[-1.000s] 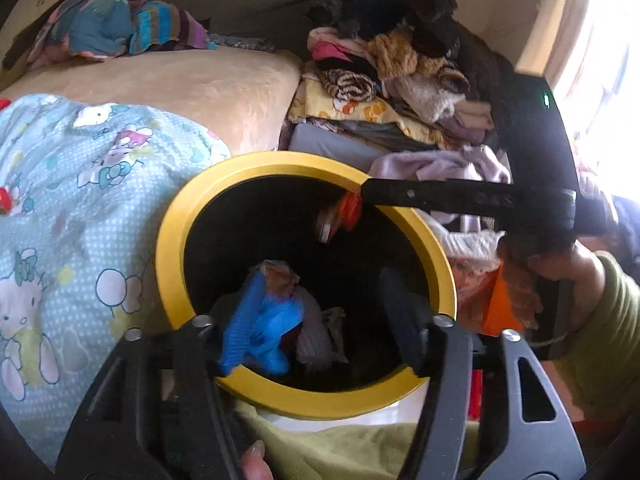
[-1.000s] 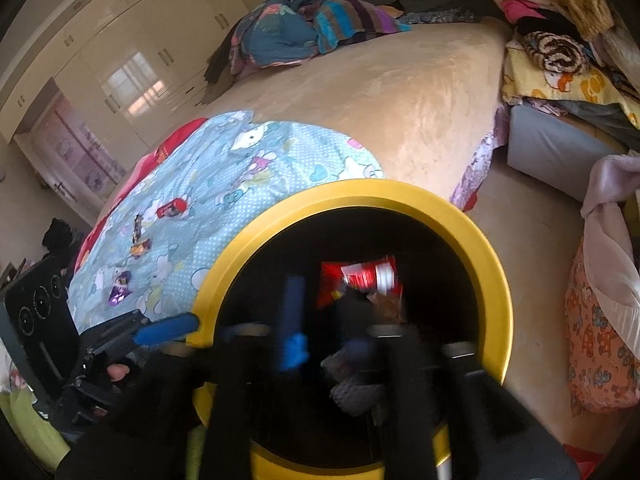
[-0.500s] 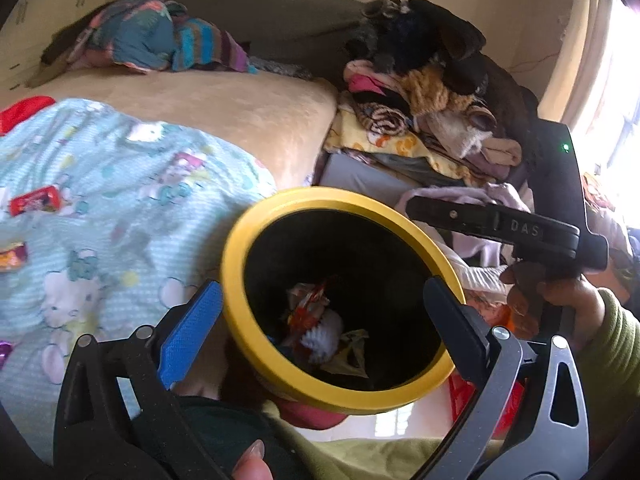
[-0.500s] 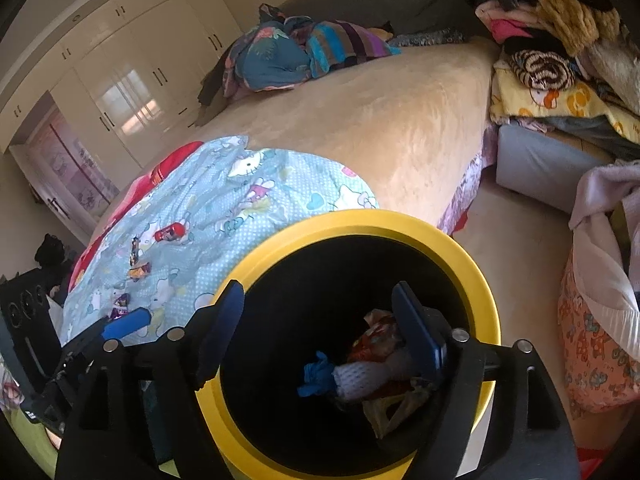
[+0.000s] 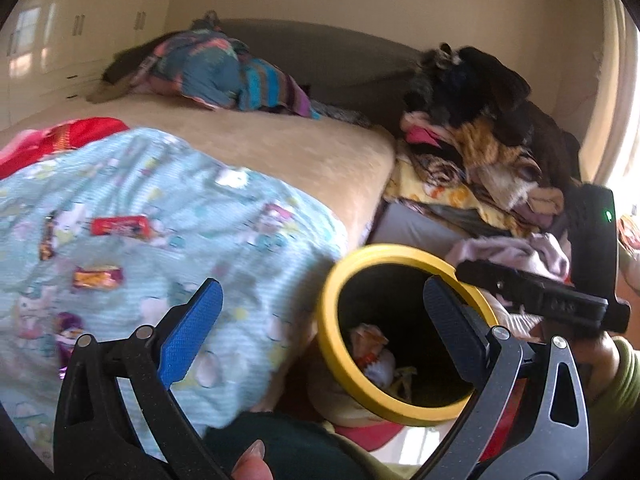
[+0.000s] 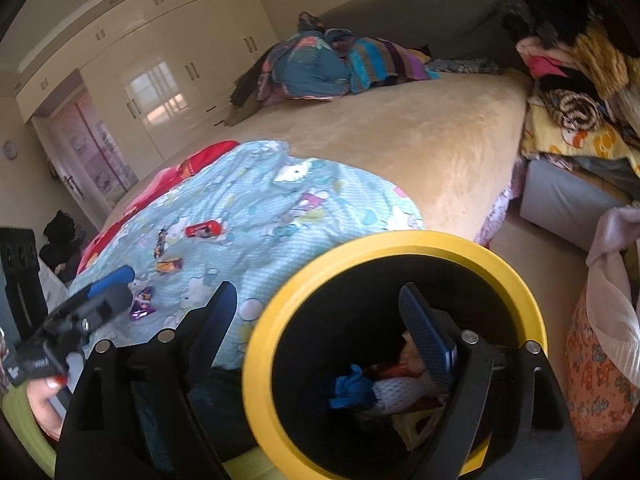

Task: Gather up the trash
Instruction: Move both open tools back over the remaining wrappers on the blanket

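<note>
- Both hand-held grippers have lifted out of the yellow-rimmed trash bin (image 5: 400,336) since a second ago; the blue scrap and the red wrapper they carried then are out of their jaws now.
- On the light-blue cartoon blanket (image 5: 168,216) on the bed, at the left, wrappers lie loose: a dark strip wrapper (image 5: 47,240), a red wrapper (image 5: 120,226), an orange wrapper (image 5: 97,278) and a purple wrapper (image 6: 142,303) nearest the edge.
- The left hand-held gripper (image 5: 320,328) has its jaws spread fully, nothing between them; one blue pad hangs over the blanket, the other over the bin's mouth.
- The bin stands just beside the bed; its black inside holds a blue scrap (image 6: 352,390), a white foam net (image 6: 400,394), an orange-and-white wrapper (image 5: 366,340) and crumpled yellowish paper (image 6: 412,420).
- The right hand-held gripper (image 6: 316,320) is opening, jaws wide and empty, straddling the bin's near rim.
- Right of the bin, a pile of folded clothes (image 5: 480,160) rests on a grey box (image 6: 560,200).
</note>
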A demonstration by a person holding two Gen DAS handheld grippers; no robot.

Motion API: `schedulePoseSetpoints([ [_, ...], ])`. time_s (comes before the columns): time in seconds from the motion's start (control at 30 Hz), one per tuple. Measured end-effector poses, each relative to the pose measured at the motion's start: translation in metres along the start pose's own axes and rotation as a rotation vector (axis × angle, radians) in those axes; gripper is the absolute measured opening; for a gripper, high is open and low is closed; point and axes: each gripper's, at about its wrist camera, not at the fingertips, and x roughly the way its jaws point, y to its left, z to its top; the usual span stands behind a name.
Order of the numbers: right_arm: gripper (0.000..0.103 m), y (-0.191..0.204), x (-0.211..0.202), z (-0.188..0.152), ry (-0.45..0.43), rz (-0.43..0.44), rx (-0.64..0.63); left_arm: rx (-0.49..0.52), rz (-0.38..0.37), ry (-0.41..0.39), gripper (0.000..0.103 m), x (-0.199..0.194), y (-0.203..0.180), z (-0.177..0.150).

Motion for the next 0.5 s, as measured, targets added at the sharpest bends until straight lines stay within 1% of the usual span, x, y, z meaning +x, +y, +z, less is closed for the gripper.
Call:
schedulePoseSetpoints([
  [0.13, 0.082, 0.022, 0.004, 0.001, 0.001, 0.03, -0.038, -0.03, 0.039, -0.037, 0.092, -0.012, 0.015, 0.007],
  [0.33, 0.083, 0.054, 0.013, 0.006, 0.003, 0.072, -0.09, -0.041, 0.136, -0.097, 0.092, -0.031, 0.03, 0.014],
  [0.5, 0.083, 0.078, 0.022, 0.009, 0.005, 0.111, -0.128, -0.061, 0.197, -0.138, 0.092, -0.048, 0.045, 0.02],
])
